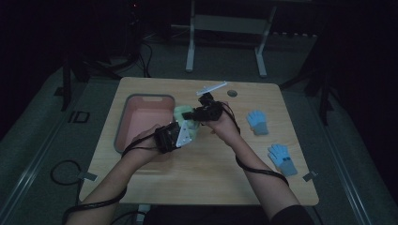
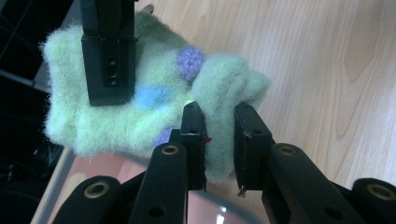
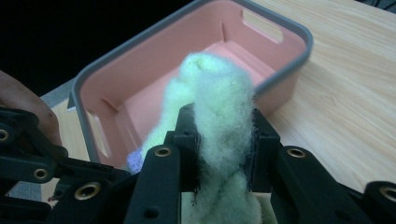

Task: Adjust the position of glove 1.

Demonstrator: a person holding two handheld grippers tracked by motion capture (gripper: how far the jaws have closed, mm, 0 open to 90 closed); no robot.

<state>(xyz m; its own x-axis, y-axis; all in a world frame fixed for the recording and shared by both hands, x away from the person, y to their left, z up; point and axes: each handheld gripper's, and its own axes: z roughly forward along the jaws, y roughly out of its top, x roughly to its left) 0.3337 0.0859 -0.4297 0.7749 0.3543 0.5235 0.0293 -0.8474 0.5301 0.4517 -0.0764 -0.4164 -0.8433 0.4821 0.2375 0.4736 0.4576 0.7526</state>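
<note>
A fuzzy pale-green glove (image 1: 179, 114) with blue and purple dots hangs in the air over the right rim of a pink bin (image 1: 123, 119). Both grippers hold it. My left gripper (image 1: 191, 129) is shut on one edge of the glove (image 2: 140, 112), its pads (image 2: 194, 135) pinching a fold of the wool. My right gripper (image 1: 188, 114) is shut on the glove's other end, a bunched wad of green wool (image 3: 219, 98) between its jaws. In the left gripper view, the right gripper's black jaw clamps the glove at the upper left.
The grey-rimmed pink bin (image 3: 280, 28) stands on the left of the wooden table (image 1: 206, 173). Two blue gloves (image 1: 257, 122) (image 1: 283, 159) lie on the right side. A white strip (image 1: 211, 87) and a small grey disc (image 1: 232, 93) lie near the far edge.
</note>
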